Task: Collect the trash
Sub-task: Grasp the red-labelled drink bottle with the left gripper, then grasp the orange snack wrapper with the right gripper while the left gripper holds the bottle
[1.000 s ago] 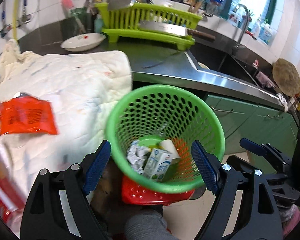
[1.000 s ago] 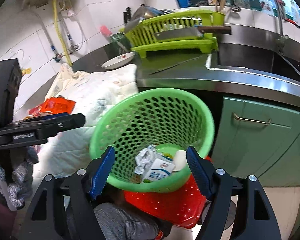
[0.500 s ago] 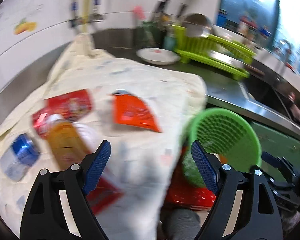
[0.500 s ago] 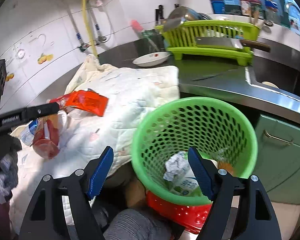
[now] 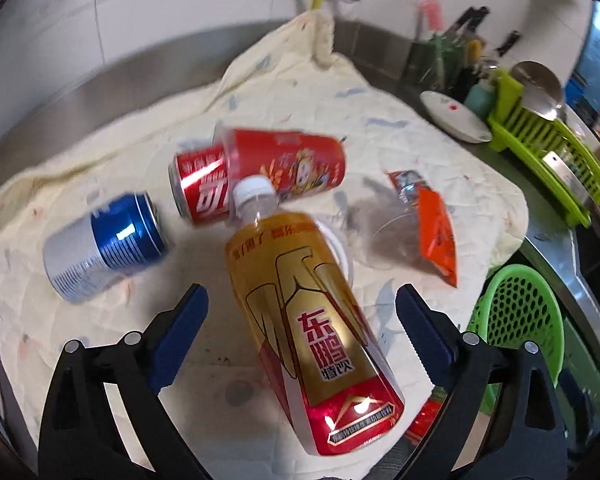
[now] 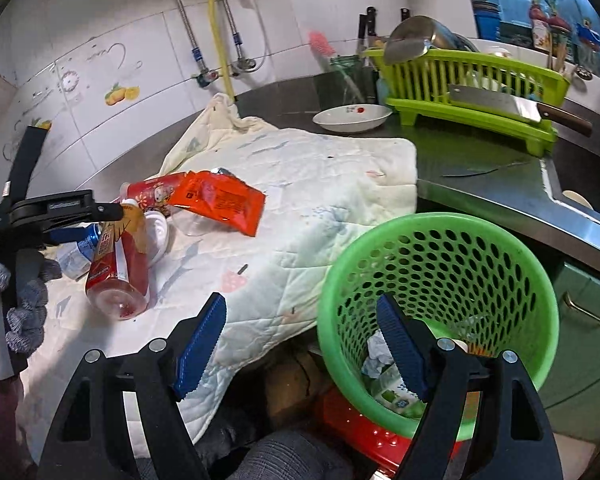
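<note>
We've got the gold drink bottle (image 5: pixel 300 312) lying mid-frame on the quilted cloth (image 5: pixel 380 128), our left gripper (image 5: pixel 300 320) spread wide around it untouched, right gripper (image 6: pixel 300 344) gaping too, green basket (image 6: pixel 440 240) lower right.

A glossy plastic bottle (image 5: pixel 300 320) and shiny metal cans (image 5: pixel 100 244) lie on matt quilted cloth (image 6: pixel 300 184), beside a glossy foil-like orange wrapper (image 6: pixel 220 200), a perforated smooth green plastic basket (image 6: pixel 440 248), a brushed steel counter (image 6: pixel 480 188) and glossy wall tiles (image 6: pixel 100 40).
</note>
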`<move>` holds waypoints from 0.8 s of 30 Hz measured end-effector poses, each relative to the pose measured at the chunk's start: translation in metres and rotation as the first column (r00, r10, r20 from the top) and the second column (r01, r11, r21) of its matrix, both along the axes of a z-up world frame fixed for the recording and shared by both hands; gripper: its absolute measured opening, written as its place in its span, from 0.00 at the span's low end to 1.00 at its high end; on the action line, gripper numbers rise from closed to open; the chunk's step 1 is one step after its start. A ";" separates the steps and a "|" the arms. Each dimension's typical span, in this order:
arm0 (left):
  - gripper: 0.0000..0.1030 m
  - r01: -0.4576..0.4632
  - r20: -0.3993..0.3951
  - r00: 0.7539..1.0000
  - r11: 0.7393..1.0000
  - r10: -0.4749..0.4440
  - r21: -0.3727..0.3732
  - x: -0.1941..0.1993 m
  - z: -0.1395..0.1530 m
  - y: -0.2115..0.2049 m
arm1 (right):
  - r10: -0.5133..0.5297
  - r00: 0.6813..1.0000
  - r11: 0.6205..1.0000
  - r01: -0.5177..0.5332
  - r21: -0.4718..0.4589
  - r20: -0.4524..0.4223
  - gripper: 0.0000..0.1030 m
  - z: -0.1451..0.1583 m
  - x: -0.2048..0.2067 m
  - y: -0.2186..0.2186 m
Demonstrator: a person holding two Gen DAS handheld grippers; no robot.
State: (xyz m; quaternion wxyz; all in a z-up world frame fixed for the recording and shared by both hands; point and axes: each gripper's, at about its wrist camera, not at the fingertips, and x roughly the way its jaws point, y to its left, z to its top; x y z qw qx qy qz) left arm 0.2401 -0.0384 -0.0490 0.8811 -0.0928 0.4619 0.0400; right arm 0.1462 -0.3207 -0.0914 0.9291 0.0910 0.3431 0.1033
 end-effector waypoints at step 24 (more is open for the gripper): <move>0.72 -0.015 -0.107 0.994 1.000 0.014 -0.002 0.012 -0.032 0.004 | 0.114 0.993 0.993 -0.115 -0.023 -0.031 0.73 -0.005 0.045 0.027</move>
